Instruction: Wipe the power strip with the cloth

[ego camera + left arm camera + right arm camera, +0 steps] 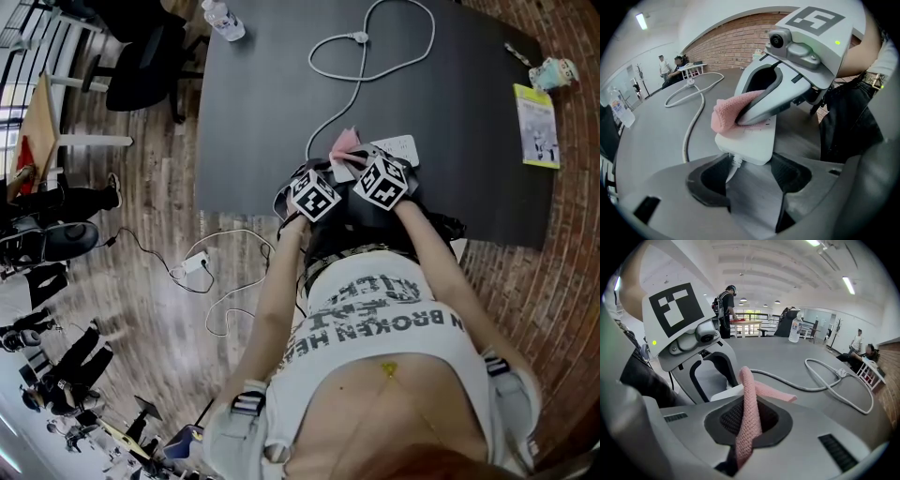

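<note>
Right gripper view, cloth (pixel 749 394) pinched in right claw (pixel 748 423)

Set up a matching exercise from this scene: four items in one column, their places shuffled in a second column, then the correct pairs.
Items
1. cloth
2. power strip
3. water bottle
4. yellow booklet

Places
A. by the right edge of the table
B. clamped by the right gripper
C. near the table's far left corner
D. one end between the tips of the left gripper

Pairs: 1-B, 2-D, 3-C, 4-A
</note>
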